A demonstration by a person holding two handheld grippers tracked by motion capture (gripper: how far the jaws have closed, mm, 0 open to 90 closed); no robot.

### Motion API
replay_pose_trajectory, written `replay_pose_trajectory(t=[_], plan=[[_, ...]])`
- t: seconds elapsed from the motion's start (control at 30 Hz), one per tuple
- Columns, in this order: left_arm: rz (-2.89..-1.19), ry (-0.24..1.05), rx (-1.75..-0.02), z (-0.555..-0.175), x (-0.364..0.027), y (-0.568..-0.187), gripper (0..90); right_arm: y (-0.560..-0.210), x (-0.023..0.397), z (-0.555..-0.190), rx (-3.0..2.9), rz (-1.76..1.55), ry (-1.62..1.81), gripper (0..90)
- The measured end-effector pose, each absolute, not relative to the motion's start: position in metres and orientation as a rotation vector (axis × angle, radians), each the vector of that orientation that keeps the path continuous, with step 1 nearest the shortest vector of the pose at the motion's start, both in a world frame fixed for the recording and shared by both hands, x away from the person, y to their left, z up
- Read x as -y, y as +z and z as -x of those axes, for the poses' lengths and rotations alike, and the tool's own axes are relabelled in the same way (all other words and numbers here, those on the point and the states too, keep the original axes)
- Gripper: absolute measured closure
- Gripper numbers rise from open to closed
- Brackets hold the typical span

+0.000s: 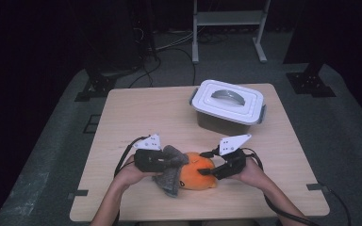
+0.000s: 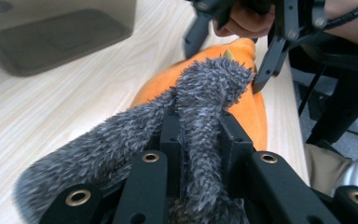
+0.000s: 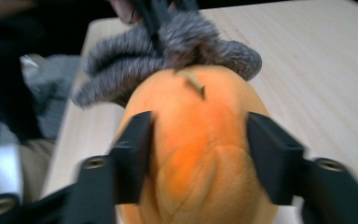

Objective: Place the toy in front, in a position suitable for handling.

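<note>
Tabletop (image 1: 136,106) of pale wood carries an orange plush toy (image 1: 198,170) near the front edge, with a grey fuzzy cloth (image 1: 169,174) draped over its left end. Left gripper (image 1: 162,162) is clamped on a fold of that cloth – right gripper (image 1: 206,170) straddles the toy, pads at its flanks (whether they press is unclear). A lidded white box (image 1: 227,107) sits well apart, behind.

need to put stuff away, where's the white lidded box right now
In the high view the white lidded box sits closed at the table's far right, well beyond the orange plush toy and both grippers.
</note>
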State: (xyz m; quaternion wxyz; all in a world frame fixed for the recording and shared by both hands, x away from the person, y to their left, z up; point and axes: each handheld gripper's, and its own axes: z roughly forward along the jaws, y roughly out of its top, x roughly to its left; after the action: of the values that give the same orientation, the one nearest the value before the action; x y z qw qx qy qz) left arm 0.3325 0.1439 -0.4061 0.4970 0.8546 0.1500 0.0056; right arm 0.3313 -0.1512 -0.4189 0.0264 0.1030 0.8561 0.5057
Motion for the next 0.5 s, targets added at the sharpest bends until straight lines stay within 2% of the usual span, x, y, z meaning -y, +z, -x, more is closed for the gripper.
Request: replay_pose_trajectory(t=[0.1, 0.2, 0.23, 0.33, 0.37, 0.5], plan=[[-2.083, 0.012, -0.343, -0.331, -0.141, -0.404, 74.9, -0.414, 0.149, -0.333, -2.656, -0.350, 1.533, 25.8], [-2.105, 0.042, -0.348, -0.331, -0.140, -0.401, 75.0, -0.421, 0.140, -0.336, -2.699, -0.371, 1.469, 23.4], [-2.110, 0.051, -0.355, -0.331, -0.140, -0.400, 75.0, -0.424, 0.138, -0.336, -2.704, -0.387, 1.469, 25.8], [-2.091, 0.058, -0.368, -0.334, -0.144, -0.397, 75.3, -0.423, 0.137, -0.336, -2.667, -0.343, 1.471, 45.8], [-2.090, 0.067, -0.367, -0.334, -0.145, -0.395, 75.3, -0.422, 0.138, -0.334, -2.638, -0.314, 1.483, 49.6], [-2.069, 0.111, -0.376, -0.335, -0.147, -0.385, 75.3, -0.420, 0.137, -0.335, -2.579, -0.272, 1.496, 55.0]])
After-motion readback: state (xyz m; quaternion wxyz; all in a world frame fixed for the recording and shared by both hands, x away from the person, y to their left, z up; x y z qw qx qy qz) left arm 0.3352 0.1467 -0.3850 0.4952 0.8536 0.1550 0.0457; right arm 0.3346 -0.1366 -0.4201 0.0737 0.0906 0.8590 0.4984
